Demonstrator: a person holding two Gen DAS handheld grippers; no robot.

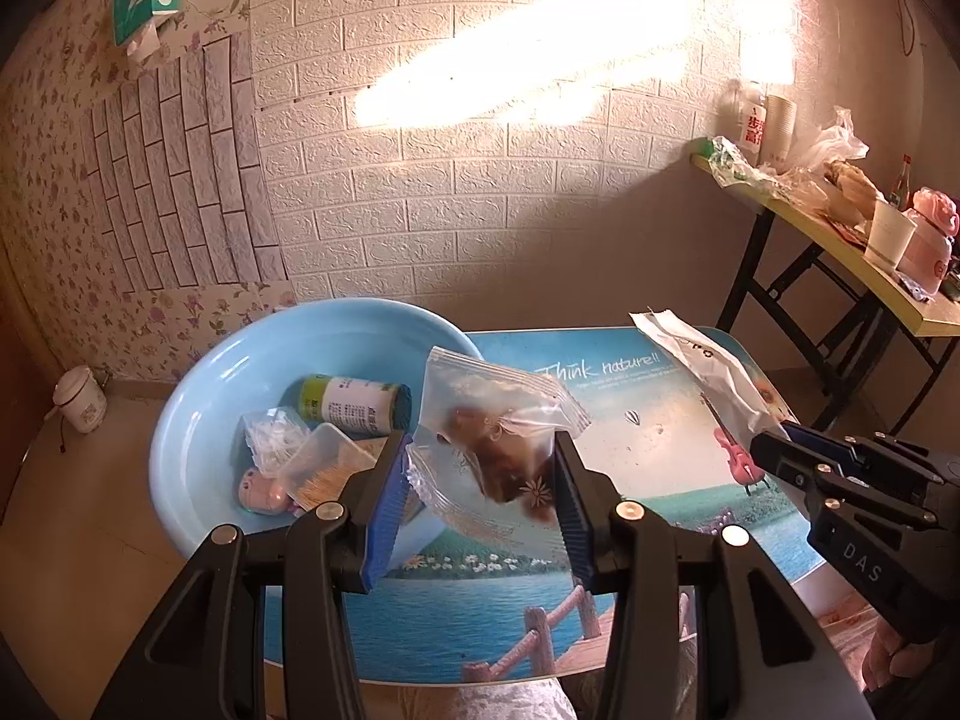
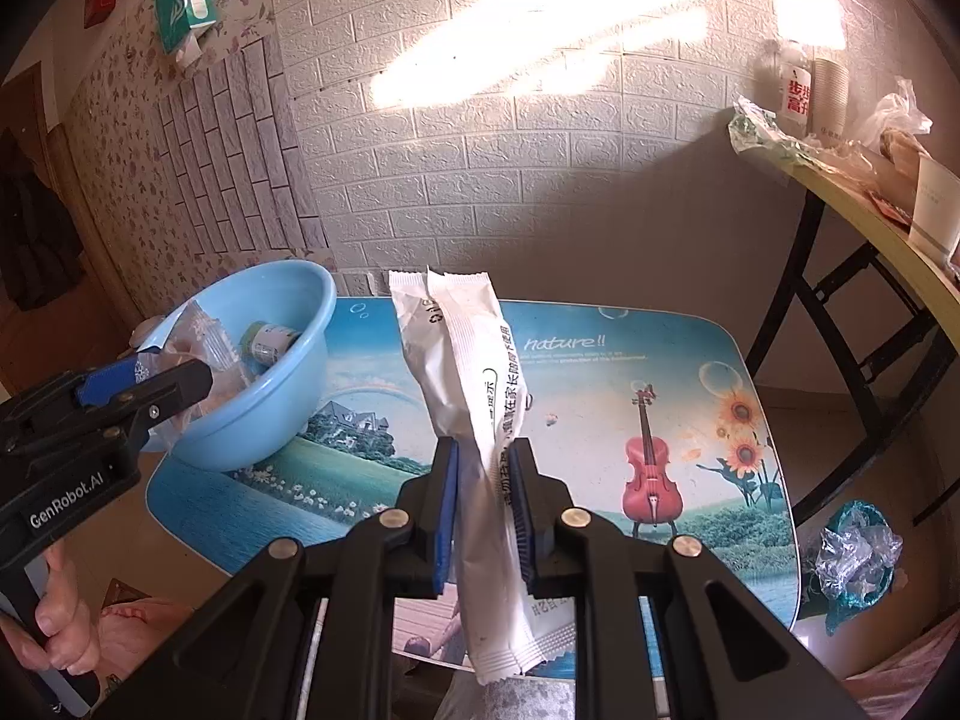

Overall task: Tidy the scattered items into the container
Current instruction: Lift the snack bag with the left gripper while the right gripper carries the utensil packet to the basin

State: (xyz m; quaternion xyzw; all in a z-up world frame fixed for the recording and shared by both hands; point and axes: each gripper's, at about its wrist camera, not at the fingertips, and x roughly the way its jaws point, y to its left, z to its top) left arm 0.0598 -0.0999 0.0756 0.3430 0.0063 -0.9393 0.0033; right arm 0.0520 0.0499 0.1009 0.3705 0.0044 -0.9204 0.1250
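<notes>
Across the lower middle of both views spreads the surface (image 2: 600,360), printed with a lake and a violin, and it looks bare of loose items. At its left end stands the blue basin (image 1: 198,420), the container, already holding a green-capped bottle (image 1: 354,405), a clear lidded box (image 1: 327,462), a small clear bag (image 1: 273,438) and a pink toy (image 1: 261,492). Low at centre of the left wrist view, the left claw (image 1: 480,480) pinches a clear snack pouch (image 1: 498,420) by its lower part, so it hangs free at the basin's near rim, probably ready to drop in. The right claw (image 2: 483,510) is clamped around the middle of a long white sachet (image 2: 474,420), held upright above the surface, well right of the basin. The left claw sits between it and the basin. At far right stands a cluttered side table (image 2: 870,222).
</notes>
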